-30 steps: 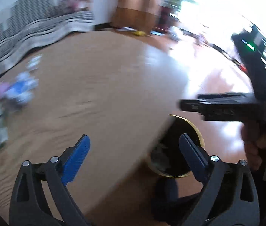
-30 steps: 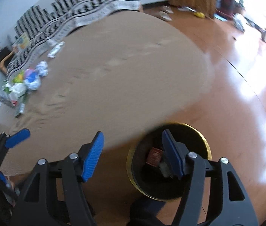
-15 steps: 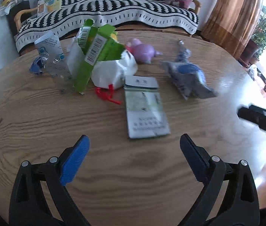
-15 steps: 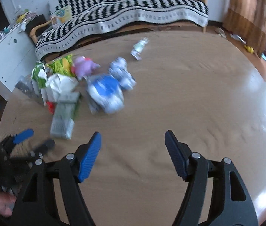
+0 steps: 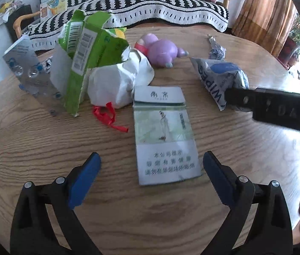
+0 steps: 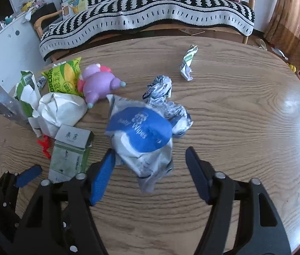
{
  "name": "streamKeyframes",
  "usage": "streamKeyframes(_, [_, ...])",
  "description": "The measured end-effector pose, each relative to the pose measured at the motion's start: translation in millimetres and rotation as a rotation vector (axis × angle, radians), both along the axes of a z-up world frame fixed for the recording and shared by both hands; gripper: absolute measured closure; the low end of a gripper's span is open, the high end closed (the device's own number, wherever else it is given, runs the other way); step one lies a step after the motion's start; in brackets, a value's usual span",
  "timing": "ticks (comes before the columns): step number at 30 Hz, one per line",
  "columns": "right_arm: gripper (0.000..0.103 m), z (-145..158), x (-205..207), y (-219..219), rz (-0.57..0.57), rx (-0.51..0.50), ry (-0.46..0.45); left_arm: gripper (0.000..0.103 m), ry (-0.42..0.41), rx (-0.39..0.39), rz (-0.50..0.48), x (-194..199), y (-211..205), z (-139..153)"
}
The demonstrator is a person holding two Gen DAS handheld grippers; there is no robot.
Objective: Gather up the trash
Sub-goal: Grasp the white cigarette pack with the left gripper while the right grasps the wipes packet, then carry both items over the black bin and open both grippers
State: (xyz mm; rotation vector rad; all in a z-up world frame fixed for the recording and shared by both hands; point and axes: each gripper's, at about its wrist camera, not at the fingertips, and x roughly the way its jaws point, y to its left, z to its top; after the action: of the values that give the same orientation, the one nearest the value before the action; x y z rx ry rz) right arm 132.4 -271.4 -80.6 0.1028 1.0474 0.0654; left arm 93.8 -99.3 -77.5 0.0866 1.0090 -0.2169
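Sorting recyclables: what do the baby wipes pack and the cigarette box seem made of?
Baby wipes pack: likely thin plastic film, glossy, since it crumples and creases softly. Cigarette box: apparently printed cardboard with a slight sheen, flat faces, crisp edges and a hinged lid.

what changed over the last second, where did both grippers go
Both grippers swung from the bin on the floor back to the table and closed in on the trash. The left gripper now has the cigarette pack between its open fingers; the right gripper has come up to the baby wipes pack. Nothing has been gripped. The litter itself lies as it did.
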Motion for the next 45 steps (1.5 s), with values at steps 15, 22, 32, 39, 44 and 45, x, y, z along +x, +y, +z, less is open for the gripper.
streamKeyframes(15, [0.087, 45, -73, -16, 0.031, -0.013, -0.106, 0.050, -0.042, -0.007, -0.033, -20, -4, 16])
streamKeyframes(22, [0.087, 58, -139, -60, -0.030, -0.014, -0.137, 0.050, -0.078, -0.042, -0.142, -57, -39, 44])
streamKeyframes(32, [0.087, 53, -265, -183, -0.313, -0.037, -0.171, 0.050, -0.114, -0.090, -0.426, -135, -149, 58])
streamKeyframes(39, [0.087, 22, -352, -261, -0.518, 0.000, -0.111, 0.050, -0.104, -0.106, -0.613, -191, -225, 50])
streamKeyframes(44, [0.087, -5, -380, -291, -0.591, 0.052, -0.021, 0.050, -0.080, -0.106, -0.695, -219, -260, 41])
streamKeyframes(45, [0.087, -12, -381, -295, -0.602, 0.060, 0.012, 0.050, -0.077, -0.104, -0.708, -223, -265, 38])
